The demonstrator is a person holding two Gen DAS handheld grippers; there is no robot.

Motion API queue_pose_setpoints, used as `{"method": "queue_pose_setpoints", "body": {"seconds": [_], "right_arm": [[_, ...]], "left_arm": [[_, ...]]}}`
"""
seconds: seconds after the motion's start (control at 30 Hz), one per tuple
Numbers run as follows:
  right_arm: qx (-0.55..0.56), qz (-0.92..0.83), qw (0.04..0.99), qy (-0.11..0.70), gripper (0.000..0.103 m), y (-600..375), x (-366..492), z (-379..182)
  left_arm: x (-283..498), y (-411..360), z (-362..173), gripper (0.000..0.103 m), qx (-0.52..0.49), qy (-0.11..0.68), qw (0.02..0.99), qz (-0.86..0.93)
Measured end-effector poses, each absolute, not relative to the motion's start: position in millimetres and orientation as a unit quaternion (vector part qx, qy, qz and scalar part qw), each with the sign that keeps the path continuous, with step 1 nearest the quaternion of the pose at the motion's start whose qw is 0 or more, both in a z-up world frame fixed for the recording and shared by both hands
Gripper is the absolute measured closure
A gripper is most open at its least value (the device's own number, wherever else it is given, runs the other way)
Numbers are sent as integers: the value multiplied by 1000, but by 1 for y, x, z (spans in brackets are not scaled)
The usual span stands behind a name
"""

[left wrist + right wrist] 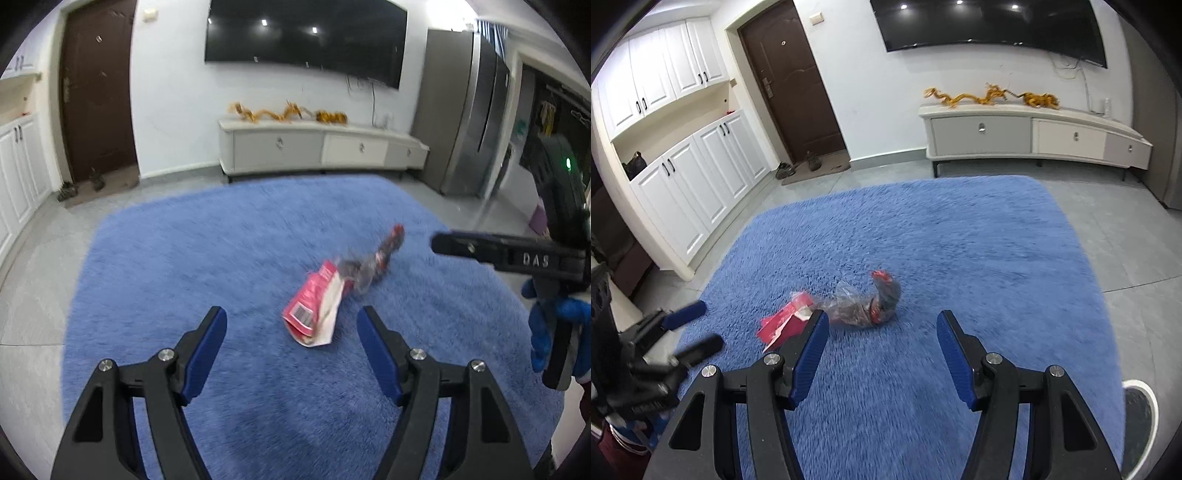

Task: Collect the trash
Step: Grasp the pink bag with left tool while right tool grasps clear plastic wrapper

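Note:
A crumpled red and white packet (314,308) lies on the blue shaggy rug (221,240). A clear plastic wrapper with a dark and red end (373,260) lies touching it, farther off. My left gripper (291,321) is open and empty, hovering just short of the packet. In the right wrist view the packet (785,321) and the wrapper (866,299) lie just beyond my open, empty right gripper (881,325), whose left finger hides part of the packet. The left gripper also shows at that view's left edge (692,326), and the right gripper shows at the left wrist view's right edge (439,242).
A white TV cabinet (1034,134) with yellow ornaments stands against the far wall under a wall TV (990,22). White cupboards (690,173) and a brown door (790,77) are to the left. A grey fridge (469,114) stands right. A white-rimmed bin (1141,424) sits at the rug's lower right.

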State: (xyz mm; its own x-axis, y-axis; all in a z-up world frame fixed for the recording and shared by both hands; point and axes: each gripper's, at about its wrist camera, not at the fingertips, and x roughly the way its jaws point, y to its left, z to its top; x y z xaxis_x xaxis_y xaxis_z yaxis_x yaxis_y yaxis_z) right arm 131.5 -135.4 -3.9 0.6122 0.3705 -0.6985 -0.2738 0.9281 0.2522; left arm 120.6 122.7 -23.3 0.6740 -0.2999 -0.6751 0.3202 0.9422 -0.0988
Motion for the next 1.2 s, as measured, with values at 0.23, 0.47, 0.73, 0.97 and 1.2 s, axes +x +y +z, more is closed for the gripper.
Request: {"method": "queue_pose_setpoints", "body": {"seconds": [0.23,0.47,0.73,0.97,1.2], "right_arm": [[73,205,881,420,45,-120,171,-28],[77,208,875,430,77,-119,182,-48],[88,196,884,415,86,-147,158,-41],[72,175,901,389,86,-177,112,-17],[73,138,921,358,87,-227,60,5]], "left_arm": [[158,104,-48,31,11,401,901,-163],[177,91,-67,40,26,427,891,-153],[173,95,-67,73,1,429,890,-158],[140,95,-45,74,-15,404,898,-173],[112,77,-16,74,-10,384,903,-193]]}}
